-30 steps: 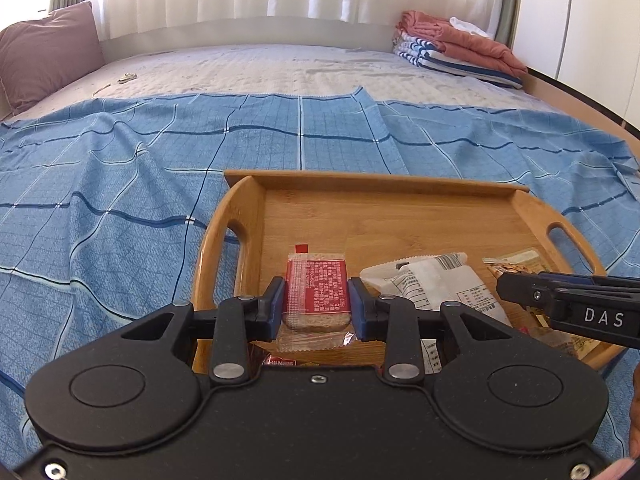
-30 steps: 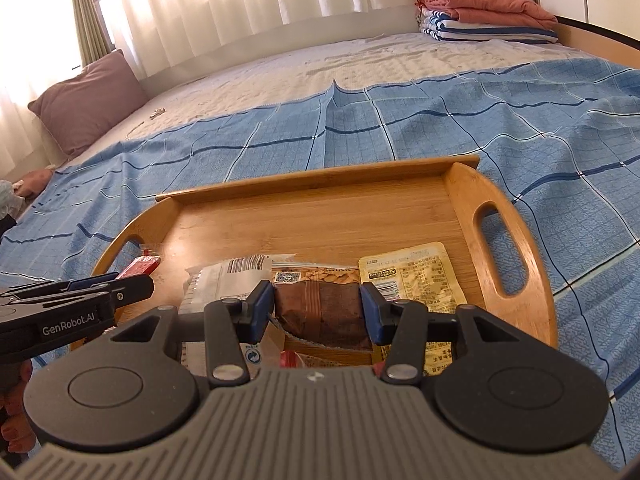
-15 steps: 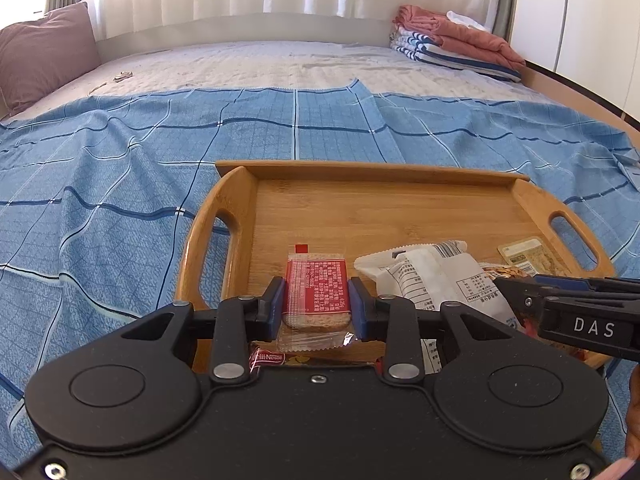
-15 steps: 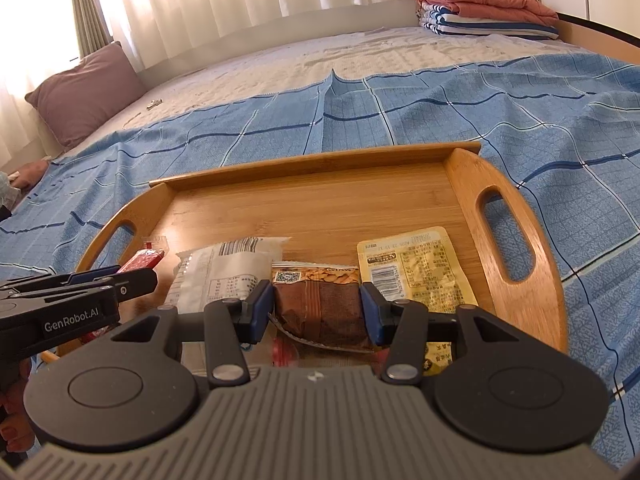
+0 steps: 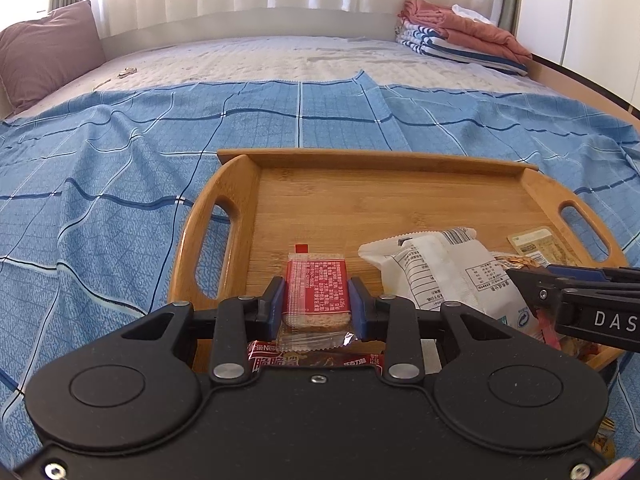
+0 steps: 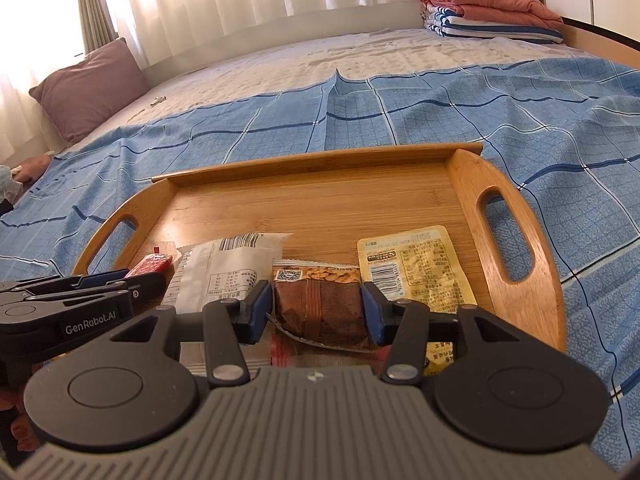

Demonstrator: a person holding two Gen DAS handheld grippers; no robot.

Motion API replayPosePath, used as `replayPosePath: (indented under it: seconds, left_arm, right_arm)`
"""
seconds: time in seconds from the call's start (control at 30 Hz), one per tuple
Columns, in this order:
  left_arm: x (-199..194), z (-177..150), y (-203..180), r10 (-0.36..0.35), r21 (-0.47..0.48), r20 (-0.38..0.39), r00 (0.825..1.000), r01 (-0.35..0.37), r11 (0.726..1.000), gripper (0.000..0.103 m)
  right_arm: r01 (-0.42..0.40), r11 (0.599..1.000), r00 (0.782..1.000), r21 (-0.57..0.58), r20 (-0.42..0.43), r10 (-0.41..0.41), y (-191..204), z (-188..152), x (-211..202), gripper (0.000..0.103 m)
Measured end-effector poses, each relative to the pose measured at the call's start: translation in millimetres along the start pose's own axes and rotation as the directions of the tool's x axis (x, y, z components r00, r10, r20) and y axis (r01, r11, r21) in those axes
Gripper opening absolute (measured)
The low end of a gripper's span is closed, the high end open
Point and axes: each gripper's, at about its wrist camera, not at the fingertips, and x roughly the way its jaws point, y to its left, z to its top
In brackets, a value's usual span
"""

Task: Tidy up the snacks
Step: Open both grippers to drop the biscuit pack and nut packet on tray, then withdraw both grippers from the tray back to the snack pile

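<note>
A wooden tray (image 5: 360,200) lies on the bed with snack packets along its near edge. My left gripper (image 5: 317,300) is shut on a red cracker packet (image 5: 316,276), held over the tray's near left part. A red wafer bar (image 5: 316,360) lies beneath it. My right gripper (image 6: 318,300) has its pads against a brown nut snack packet (image 6: 320,304), and its jaws are opening. A white packet (image 6: 228,268) lies left of the brown one and a yellow packet (image 6: 416,268) right of it. The left gripper's tip (image 6: 152,280) shows at the left of the right wrist view.
The tray (image 6: 320,208) rests on a blue checked sheet (image 5: 120,200), its far half bare wood. A mauve pillow (image 6: 92,88) sits at the back left and folded blankets (image 6: 492,12) at the back right. Curtains hang behind the bed.
The left wrist view has shifted slightly, so the tray sits a little higher in it. The red packet stays gripped. The right gripper's pads have eased slightly around the brown packet.
</note>
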Motion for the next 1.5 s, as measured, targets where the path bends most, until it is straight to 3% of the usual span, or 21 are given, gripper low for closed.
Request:
replayPosePath:
  seconds: [0.33,0.4,0.43,0.5,0.67,1.07,1.5]
  left_arm:
    - [-6,-1,-1,-0.009,0.011,0.013,1.0,0.009,1.0,0.034]
    - [-12,-1,-1,-0.006,0.015,0.031,1.0,0.005,1.0,0.055]
    - [-15,-1,-1,-0.001,0.017,0.043,0.999,0.0,1.0,0.062]
    - [-25,1,-2,-0.002,0.023,0.072,0.997,0.0,1.0,0.076]
    - [-50,6,-3,-0.016,0.051,0.128,0.992,0.009,0.999,0.086]
    - [-126,-27,-1,-0.096,0.067,0.191,0.977,0.084,0.994,0.093]
    - [-171,-93,-2,-0.137,0.094,0.168,0.976,0.122,0.988,0.095]
  right_arm:
    - [0.004,1.0,1.0,-0.012,0.006,-0.004,2,1,-3,0.056]
    - [0.003,1.0,1.0,-0.011,0.018,-0.003,3,1,-6,0.059]
    - [0.005,1.0,1.0,-0.008,0.028,-0.005,2,1,-9,0.068]
    - [0.003,1.0,0.999,-0.004,0.047,-0.003,2,2,-16,0.072]
    - [0.014,1.0,0.996,-0.028,0.09,-0.011,4,6,-37,0.081]
    - [-0.004,0.995,0.987,-0.1,0.157,0.02,10,-16,-95,0.09]
    - [0.041,0.966,0.979,-0.257,0.205,0.013,27,-83,-149,0.103]
